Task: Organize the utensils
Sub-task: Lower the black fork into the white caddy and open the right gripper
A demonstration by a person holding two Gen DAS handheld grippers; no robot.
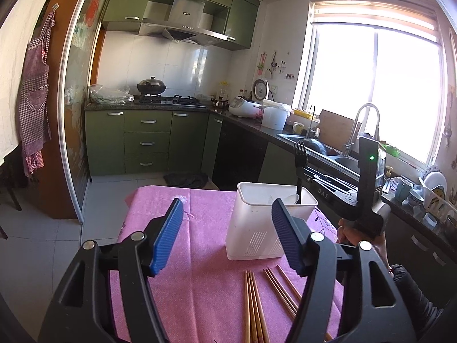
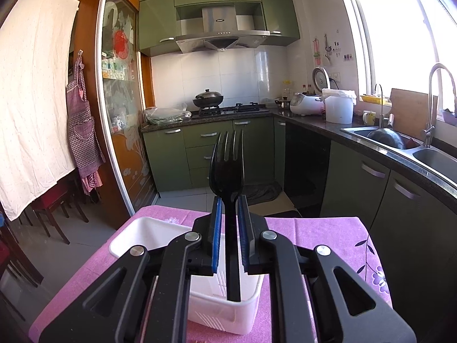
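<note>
On the pink-clothed bench (image 1: pixel 200 285), the right tongs (image 2: pixel 228 225) pinch a black plastic fork (image 2: pixel 227 165) upright, its handle end already inside the white plastic caddy (image 1: pixel 257 223), so release seems next, while the left tongs (image 1: pixel 227 234) hover spread above wooden chopsticks (image 1: pixel 254 308).

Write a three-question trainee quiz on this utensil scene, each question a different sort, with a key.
1. True or false: the right tool grips the black fork with its tines pointing up.
2. Multiple choice: the fork's handle end is over A) the sink B) the white holder C) the stove.
3. Fill in: the utensils lying on the pink tablecloth near the open, empty left tool are ____.

Key: 1 true. 2 B. 3 chopsticks.
</note>
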